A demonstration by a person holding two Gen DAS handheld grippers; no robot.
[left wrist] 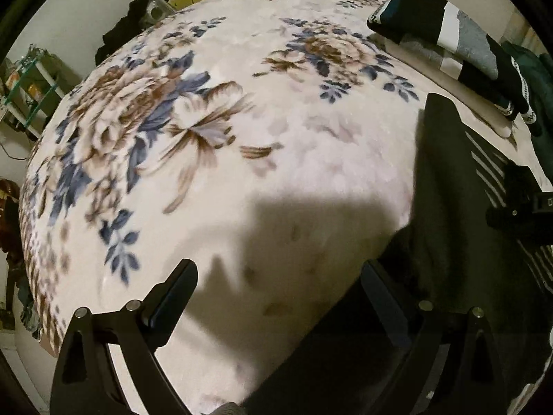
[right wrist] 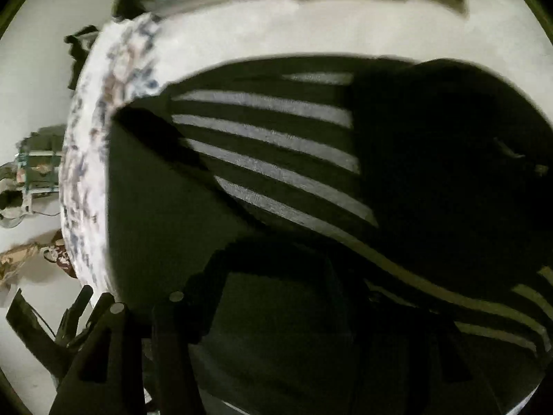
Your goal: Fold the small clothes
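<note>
A dark green garment with white stripes (left wrist: 449,190) lies on the right part of the floral blanket (left wrist: 242,121). My left gripper (left wrist: 276,287) hangs open over bare blanket, its right finger (left wrist: 383,297) at the garment's left edge, with nothing between the fingers. The right gripper's body (left wrist: 518,204) shows over the striped part. In the blurred right wrist view the garment (right wrist: 276,145) fills the frame. My right gripper (right wrist: 283,269) sits dark and low with its jaws close together, and a fold of the cloth seems pinched there; the pads are hard to make out.
A stack of folded clothes (left wrist: 449,38) rests at the far right of the bed, with more dark green cloth (left wrist: 532,76) beside it. Black cloth (left wrist: 128,27) hangs at the far edge. A green shelf rack (left wrist: 31,83) stands on the floor, left of the bed.
</note>
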